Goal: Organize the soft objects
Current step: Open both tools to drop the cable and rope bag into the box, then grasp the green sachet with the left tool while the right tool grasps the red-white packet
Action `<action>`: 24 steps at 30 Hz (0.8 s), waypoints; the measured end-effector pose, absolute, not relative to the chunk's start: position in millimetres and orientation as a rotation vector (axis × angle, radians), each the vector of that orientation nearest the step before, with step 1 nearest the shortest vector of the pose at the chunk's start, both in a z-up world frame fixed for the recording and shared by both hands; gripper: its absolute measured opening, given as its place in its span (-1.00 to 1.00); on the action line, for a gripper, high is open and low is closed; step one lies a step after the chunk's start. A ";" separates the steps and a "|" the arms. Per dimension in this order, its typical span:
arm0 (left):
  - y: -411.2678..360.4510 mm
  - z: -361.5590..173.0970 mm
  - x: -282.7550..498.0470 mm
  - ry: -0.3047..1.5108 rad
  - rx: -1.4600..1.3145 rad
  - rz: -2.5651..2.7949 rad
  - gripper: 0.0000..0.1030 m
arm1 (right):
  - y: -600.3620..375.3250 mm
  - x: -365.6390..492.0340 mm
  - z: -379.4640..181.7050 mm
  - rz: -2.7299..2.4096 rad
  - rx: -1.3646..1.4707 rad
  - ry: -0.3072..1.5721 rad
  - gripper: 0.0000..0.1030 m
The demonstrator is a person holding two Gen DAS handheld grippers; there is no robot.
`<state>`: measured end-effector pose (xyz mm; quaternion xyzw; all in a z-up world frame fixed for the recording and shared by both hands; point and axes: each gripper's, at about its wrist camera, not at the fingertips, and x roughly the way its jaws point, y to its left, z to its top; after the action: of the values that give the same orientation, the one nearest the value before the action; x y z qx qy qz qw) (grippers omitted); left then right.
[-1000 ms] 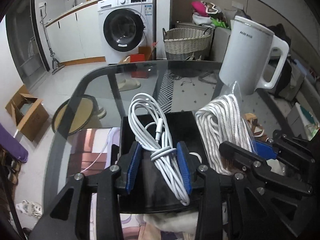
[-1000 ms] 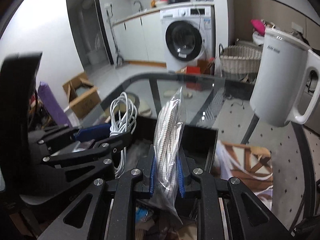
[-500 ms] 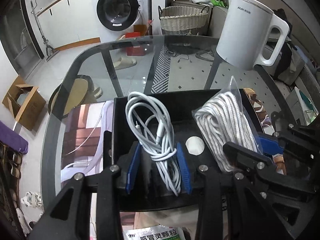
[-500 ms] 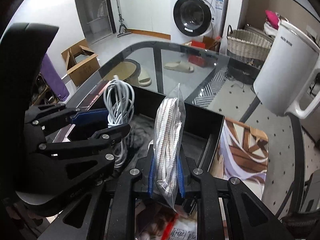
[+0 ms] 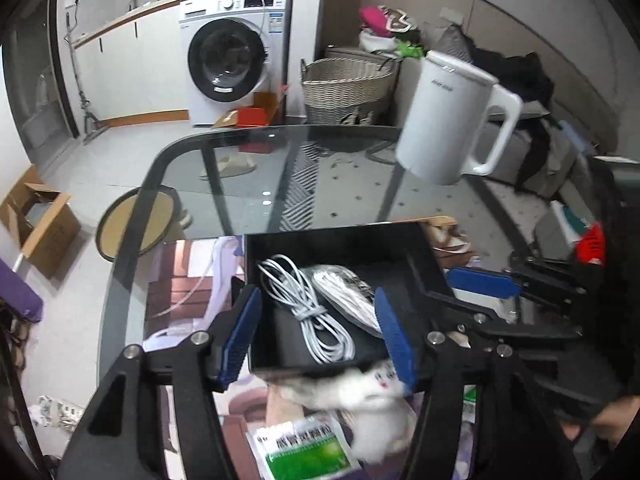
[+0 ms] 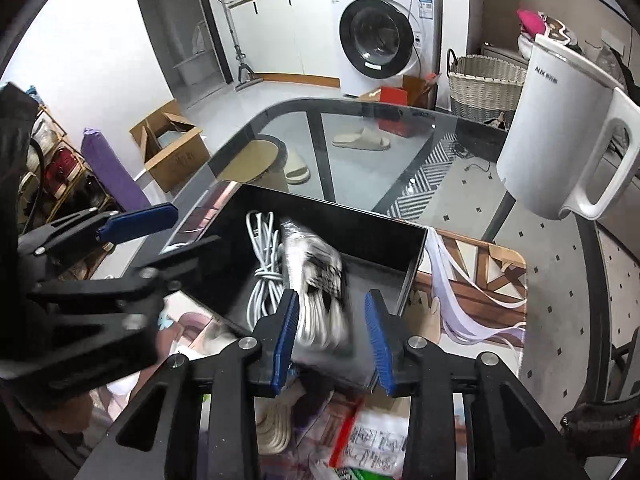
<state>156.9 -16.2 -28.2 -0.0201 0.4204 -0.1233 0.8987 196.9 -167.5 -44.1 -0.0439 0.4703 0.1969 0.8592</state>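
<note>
Both claws, left [image 5: 318,334] and right [image 6: 331,338], hang released over the black tray [image 5: 340,244] at frame centre, where the white cable [image 5: 308,304] and bagged rope [image 6: 320,280] lie; next pickups should clear its walls.

At frame centre, a white cable [image 5: 308,304] and bagged rope [image 5: 348,292] lie in the black tray [image 5: 340,240], between the left gripper [image 5: 318,336]'s spread blue pads [image 5: 240,332].

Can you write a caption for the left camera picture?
Open left gripper above black box holding white cable and bagged rope.
</note>
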 end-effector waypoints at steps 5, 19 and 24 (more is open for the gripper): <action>-5.8 -22.8 137.7 0.857 0.000 -0.275 0.64 | -175.0 177.5 -29.6 0.451 -0.084 0.973 -0.32; 12.9 -78.7 124.6 1.074 0.066 -0.324 0.69 | -208.2 156.2 -68.0 0.435 -0.118 1.125 -0.07; -17.3 -104.1 111.7 1.135 0.303 -0.463 0.69 | -207.4 152.0 -86.2 0.437 -0.157 1.179 -0.07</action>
<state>111.7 -17.3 -104.1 0.1415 0.5305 -0.2165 0.8073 152.0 -207.3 -86.2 -0.0733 0.5510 0.2040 0.8059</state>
